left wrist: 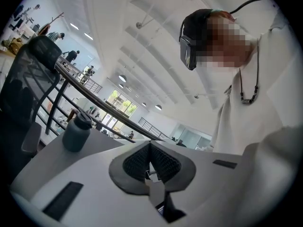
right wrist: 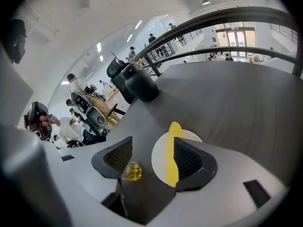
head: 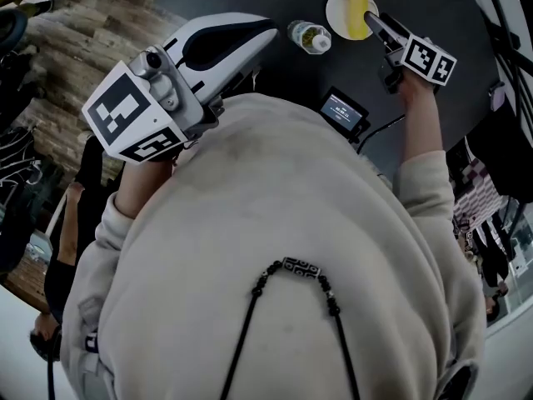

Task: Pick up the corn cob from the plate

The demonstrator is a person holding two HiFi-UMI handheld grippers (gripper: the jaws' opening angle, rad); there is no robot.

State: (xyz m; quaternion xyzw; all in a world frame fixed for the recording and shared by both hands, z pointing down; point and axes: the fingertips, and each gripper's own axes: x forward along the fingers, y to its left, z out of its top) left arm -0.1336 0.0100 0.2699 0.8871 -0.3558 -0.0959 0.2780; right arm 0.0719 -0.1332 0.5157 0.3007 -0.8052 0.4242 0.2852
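Observation:
The yellow corn cob (head: pixel 358 8) lies on a small white plate (head: pixel 339 10) at the far side of the dark table. My right gripper (head: pixel 372 21) hangs over the plate's right edge, pointing steeply down. In the right gripper view its jaws stand wide open, with the corn cob (right wrist: pixel 173 157) close along the inside of the right jaw and the plate (right wrist: pixel 158 156) showing in the gap. Nothing is gripped in the right gripper (right wrist: pixel 152 159). My left gripper (head: pixel 268 32) is held level near my chest, away from the plate, and in its own view the left gripper (left wrist: pixel 150 163) is shut and empty.
A clear plastic bottle (head: pixel 310 37) with a yellow cap lies left of the plate; its cap (right wrist: pixel 132 171) shows by my right gripper's left jaw. A small screen device (head: pixel 345 111) sits near my body. Black chairs (right wrist: pixel 135 83) stand beyond the table. A dark flask (left wrist: pixel 77 132) stands on the table.

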